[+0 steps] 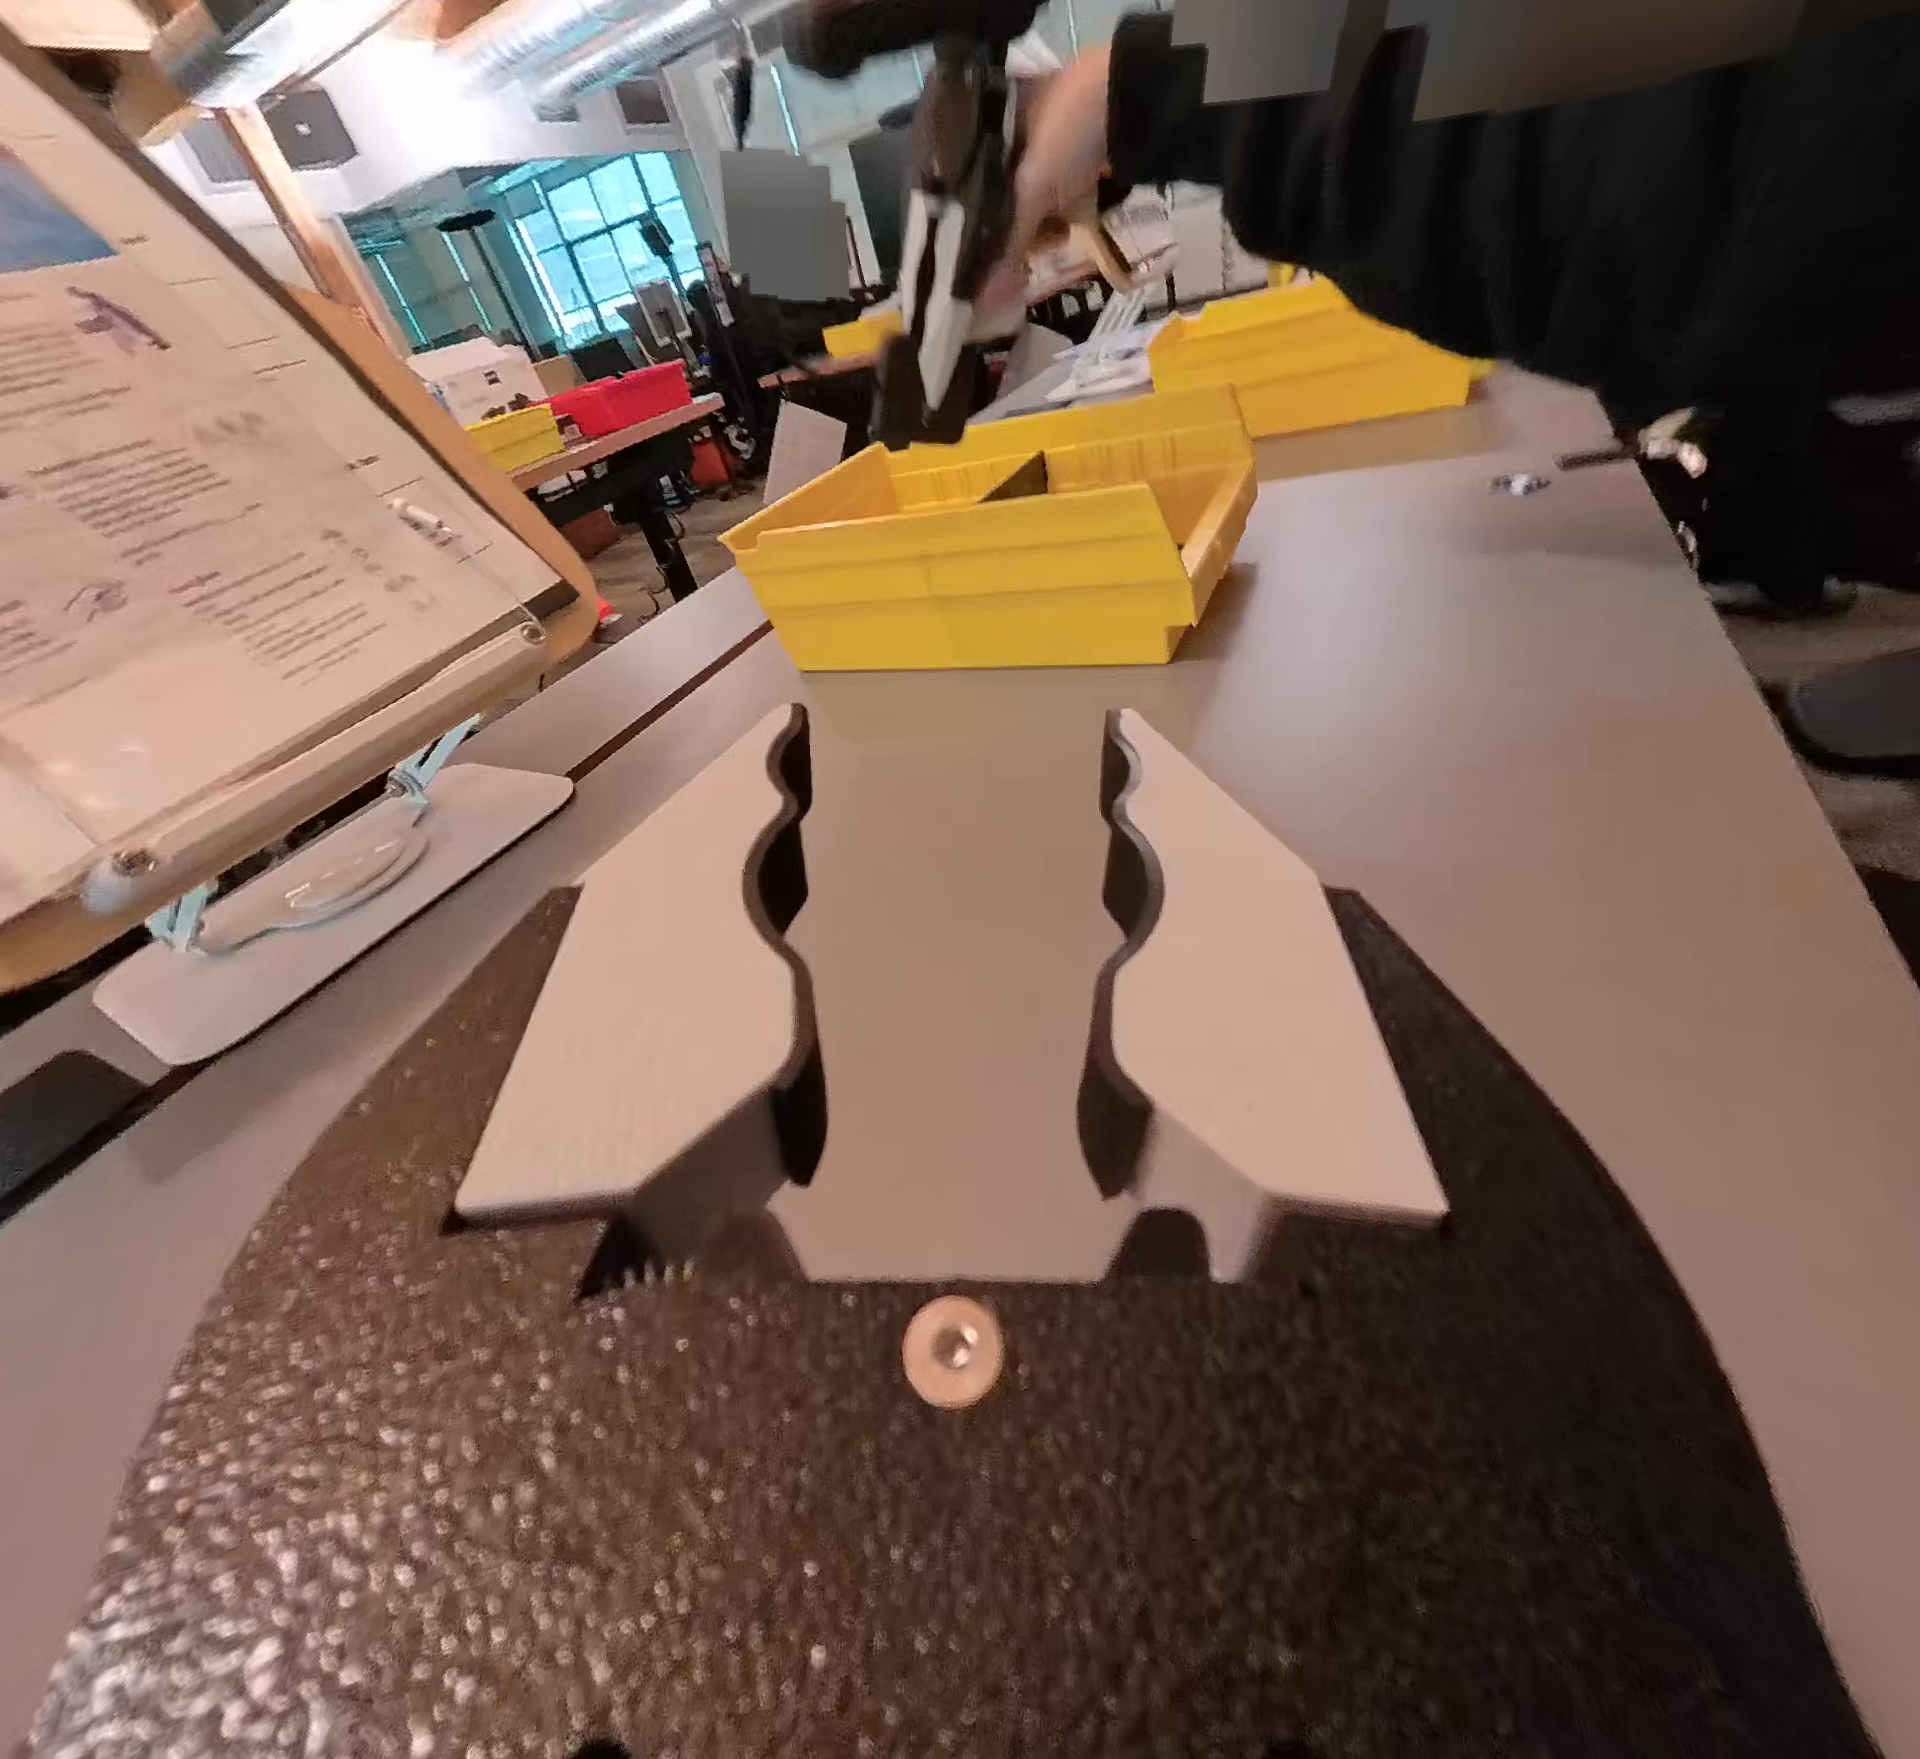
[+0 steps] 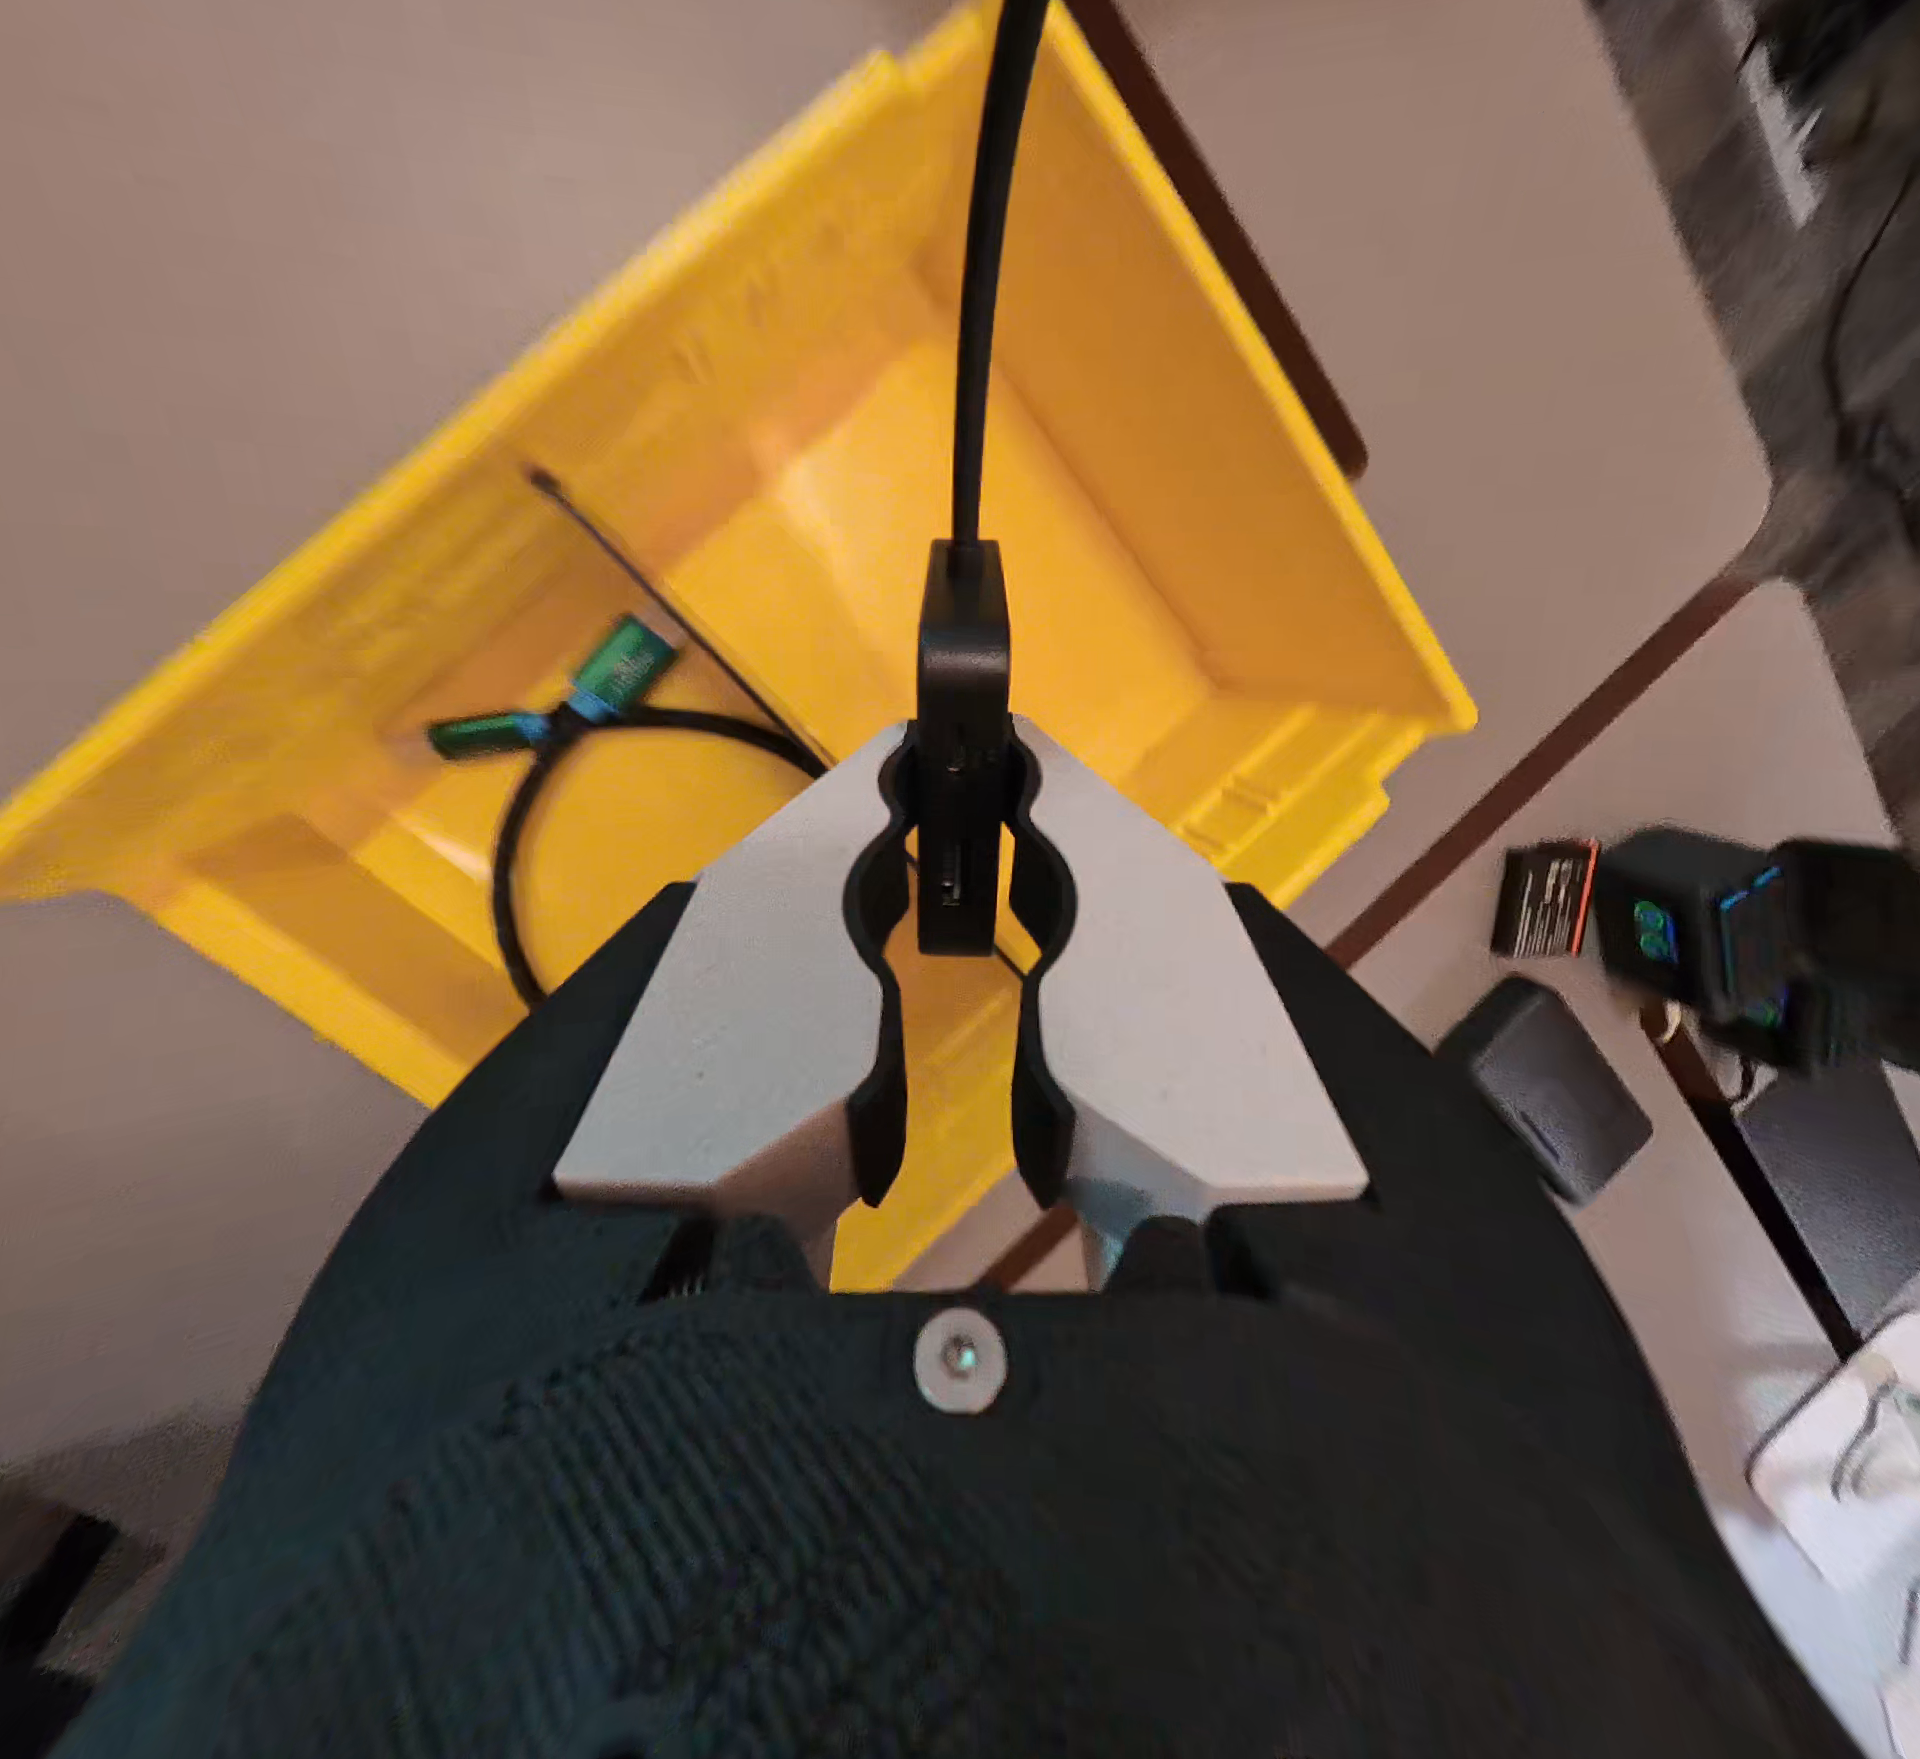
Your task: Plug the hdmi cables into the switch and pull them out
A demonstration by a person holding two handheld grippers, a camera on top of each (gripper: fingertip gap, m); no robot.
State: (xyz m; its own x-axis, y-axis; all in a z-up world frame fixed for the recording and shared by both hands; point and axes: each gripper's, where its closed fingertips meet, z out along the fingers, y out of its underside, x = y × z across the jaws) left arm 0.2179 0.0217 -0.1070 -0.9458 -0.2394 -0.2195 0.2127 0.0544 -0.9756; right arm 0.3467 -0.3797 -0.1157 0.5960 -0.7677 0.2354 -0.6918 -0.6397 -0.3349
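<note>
Black switch (image 2: pixel 963 753) sits clamped edge-on between the right gripper (image 2: pixel 961 764) fingers, lifted over the yellow bin (image 2: pixel 1195 421) where 1 green-tipped HDMI cable (image 2: pixel 582 722) waits; left gripper (image 1: pixel 956 878) hovers wide open, empty, ready.

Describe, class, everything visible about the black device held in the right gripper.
The black switch is a flat, matte plastic box seen edge-on, with small slots along its narrow side. A black cable leaves its far end. The right gripper clamps it between its fingers, holding it above the yellow bin.
</note>
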